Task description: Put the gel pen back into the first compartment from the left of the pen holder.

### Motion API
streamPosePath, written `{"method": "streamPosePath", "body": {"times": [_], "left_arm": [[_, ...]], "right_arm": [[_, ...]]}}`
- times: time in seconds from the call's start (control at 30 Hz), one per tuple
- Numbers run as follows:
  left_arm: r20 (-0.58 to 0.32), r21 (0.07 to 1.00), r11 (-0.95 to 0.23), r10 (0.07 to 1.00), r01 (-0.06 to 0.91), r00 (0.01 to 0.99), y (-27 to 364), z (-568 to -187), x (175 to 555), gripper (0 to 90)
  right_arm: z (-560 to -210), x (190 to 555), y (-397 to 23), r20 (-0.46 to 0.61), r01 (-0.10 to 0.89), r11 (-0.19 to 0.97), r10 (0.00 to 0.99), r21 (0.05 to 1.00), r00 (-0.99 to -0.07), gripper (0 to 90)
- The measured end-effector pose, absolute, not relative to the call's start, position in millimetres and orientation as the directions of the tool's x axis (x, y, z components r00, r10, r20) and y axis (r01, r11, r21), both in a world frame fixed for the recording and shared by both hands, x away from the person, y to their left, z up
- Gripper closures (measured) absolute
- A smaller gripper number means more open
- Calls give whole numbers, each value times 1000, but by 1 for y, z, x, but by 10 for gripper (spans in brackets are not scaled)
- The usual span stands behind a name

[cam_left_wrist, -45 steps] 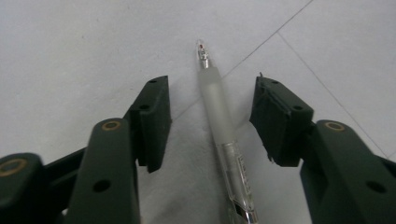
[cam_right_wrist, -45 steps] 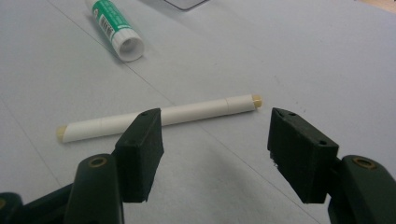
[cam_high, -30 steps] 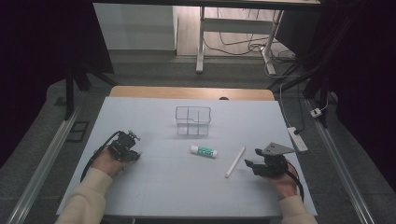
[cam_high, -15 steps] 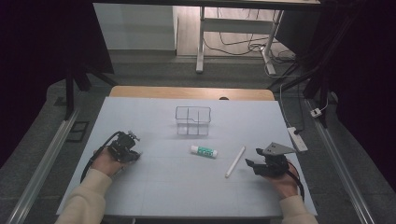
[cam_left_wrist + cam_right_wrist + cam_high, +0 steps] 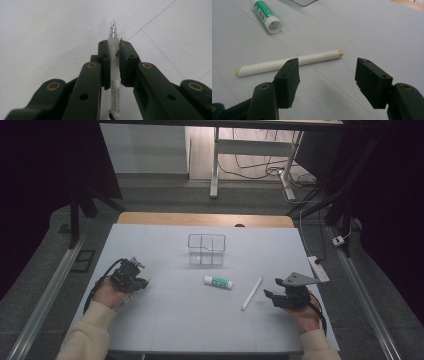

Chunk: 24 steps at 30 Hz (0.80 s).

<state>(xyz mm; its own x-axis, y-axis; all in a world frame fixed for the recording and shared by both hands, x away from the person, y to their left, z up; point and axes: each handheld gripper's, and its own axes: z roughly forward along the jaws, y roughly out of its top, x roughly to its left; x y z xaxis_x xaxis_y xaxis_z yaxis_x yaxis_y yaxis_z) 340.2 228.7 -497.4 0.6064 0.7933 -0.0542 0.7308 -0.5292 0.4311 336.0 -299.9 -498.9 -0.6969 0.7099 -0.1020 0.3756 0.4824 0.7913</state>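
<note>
We are holding a pen (image 5: 114, 62) in the left gripper (image 5: 114, 50): its two jaws are pressing on the frosted barrel from both sides, and the clear tip is sticking out past them over the pale table (image 5: 45, 32). In the high view that left gripper (image 5: 131, 275) is sitting near the table's left edge, well apart from everything else on it.

We are keeping the right gripper (image 5: 327, 72) open, its jaws standing wide with nothing between them. Just beyond them a white stick (image 5: 287, 63) is lying flat on the table, running from lower left to upper right; the left jaw is overlapping its middle in that view, but we cannot tell whether it is touching. Farther off a glue stick (image 5: 265, 15) with a green label is lying on its side.

From above, the right gripper (image 5: 280, 296) is resting near the table's right edge, the white stick (image 5: 251, 293) just beside it, the glue stick (image 5: 218, 281) near the middle, and a clear tray (image 5: 206, 250) standing behind the glue stick.
</note>
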Motion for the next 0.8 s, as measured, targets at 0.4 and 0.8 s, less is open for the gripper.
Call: {"method": "streamPosePath", "body": {"times": [0.4, 0.8], "left_arm": [[-60, 511, -500, 791, 699, 609, 236, -478, 332, 806], [-52, 595, -460, 796, 659, 603, 242, -464, 326, 806]], "right_arm": [[-498, 336, -302, -102, 377, 479, 714, 793, -693, 358], [-498, 336, -303, -102, 378, 476, 718, 794, -689, 358]]}}
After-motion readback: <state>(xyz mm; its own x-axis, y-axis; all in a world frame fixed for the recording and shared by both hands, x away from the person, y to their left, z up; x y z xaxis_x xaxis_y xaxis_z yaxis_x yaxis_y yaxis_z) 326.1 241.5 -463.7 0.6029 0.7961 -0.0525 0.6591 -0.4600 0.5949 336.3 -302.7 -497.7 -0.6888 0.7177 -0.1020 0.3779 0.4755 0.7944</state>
